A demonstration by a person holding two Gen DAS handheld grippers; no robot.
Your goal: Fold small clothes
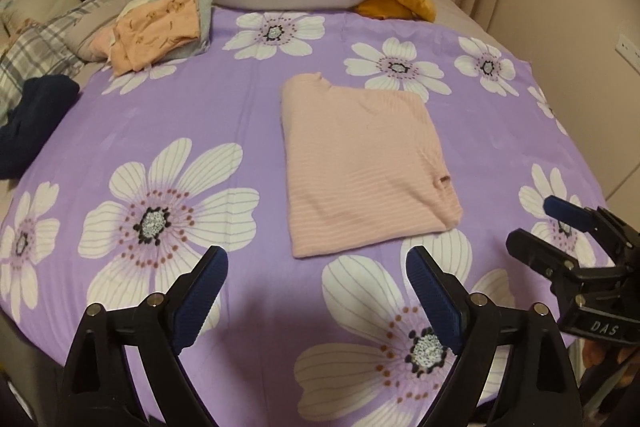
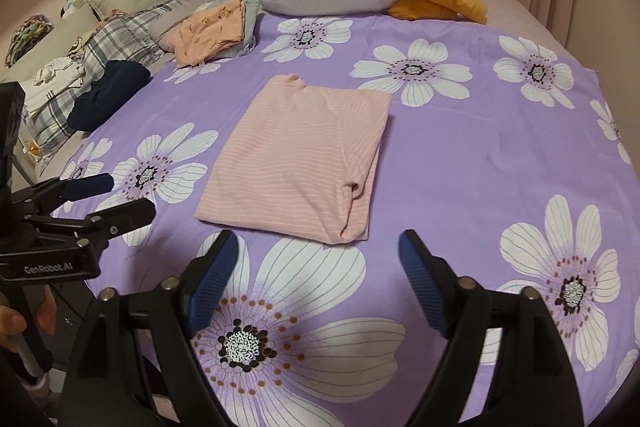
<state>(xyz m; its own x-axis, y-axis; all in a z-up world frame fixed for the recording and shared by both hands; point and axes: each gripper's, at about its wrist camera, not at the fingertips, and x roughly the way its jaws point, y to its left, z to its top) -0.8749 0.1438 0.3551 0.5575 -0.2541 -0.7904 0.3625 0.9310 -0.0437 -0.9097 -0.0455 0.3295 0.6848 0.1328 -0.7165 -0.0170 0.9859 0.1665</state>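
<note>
Pink striped top [image 1: 362, 163] lies folded into a neat rectangle mid-bed on the purple flowered sheet [image 1: 224, 115] — flat, edges squared, touching neither tool. Left gripper [image 1: 316, 291] and right gripper [image 2: 318, 267] both gape wide, nothing between the jaws, hovering just short of its near edge. Judgement: fold finished — peach pile [image 1: 154, 27] likely marks where folded pieces go.

Both wrist views angled down, sharing folded pink garment [image 1: 360, 163]
</note>
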